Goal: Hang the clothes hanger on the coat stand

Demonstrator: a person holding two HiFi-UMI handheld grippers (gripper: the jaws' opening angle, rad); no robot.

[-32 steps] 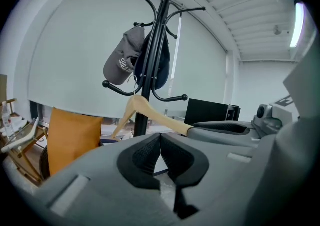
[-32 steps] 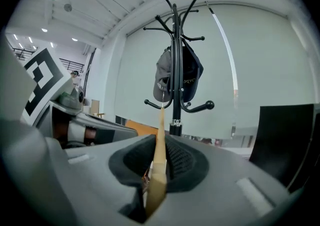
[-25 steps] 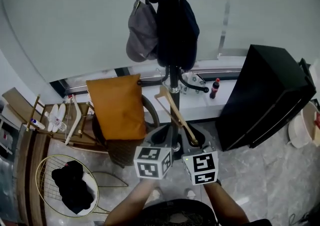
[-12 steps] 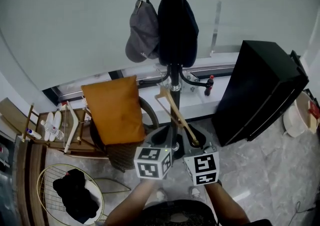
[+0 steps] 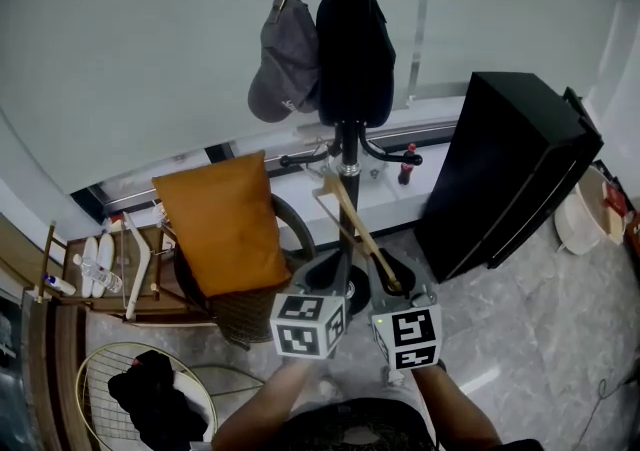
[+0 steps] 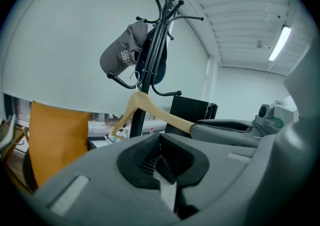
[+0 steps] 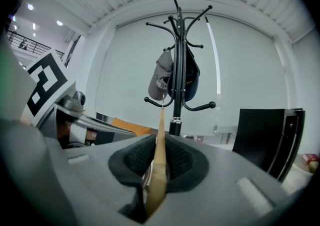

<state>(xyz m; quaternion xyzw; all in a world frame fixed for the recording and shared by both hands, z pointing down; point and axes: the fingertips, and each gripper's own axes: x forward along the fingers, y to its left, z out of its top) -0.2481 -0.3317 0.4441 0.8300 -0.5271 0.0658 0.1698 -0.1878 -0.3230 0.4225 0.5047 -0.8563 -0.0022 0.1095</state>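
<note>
A black coat stand [image 5: 346, 144] rises ahead of me, with a grey cap [image 5: 280, 57] and a dark garment [image 5: 356, 49] on its upper hooks. My right gripper [image 5: 393, 291] is shut on one end of a wooden hanger [image 5: 352, 221], which slants up toward the stand's pole, its top just below the lower hooks. In the right gripper view the hanger [image 7: 159, 162] runs edge-on between the pads toward the stand [image 7: 177, 77]. My left gripper [image 5: 318, 291] hovers beside the right one. Its jaws [image 6: 160, 157] are shut and hold nothing; the hanger [image 6: 150, 110] passes beyond them.
A chair with an orange cushion [image 5: 215, 224] stands left of the stand's base. A black cabinet [image 5: 510, 174] is at the right and a cola bottle [image 5: 406, 164] sits on the window ledge. A wire basket [image 5: 98, 371] with dark cloth and a wooden rack [image 5: 100, 274] are at lower left.
The head view has swung slightly, so the chair and cabinet slide left in the picture. Both grippers and the hanger keep the same pose below the stand.
</note>
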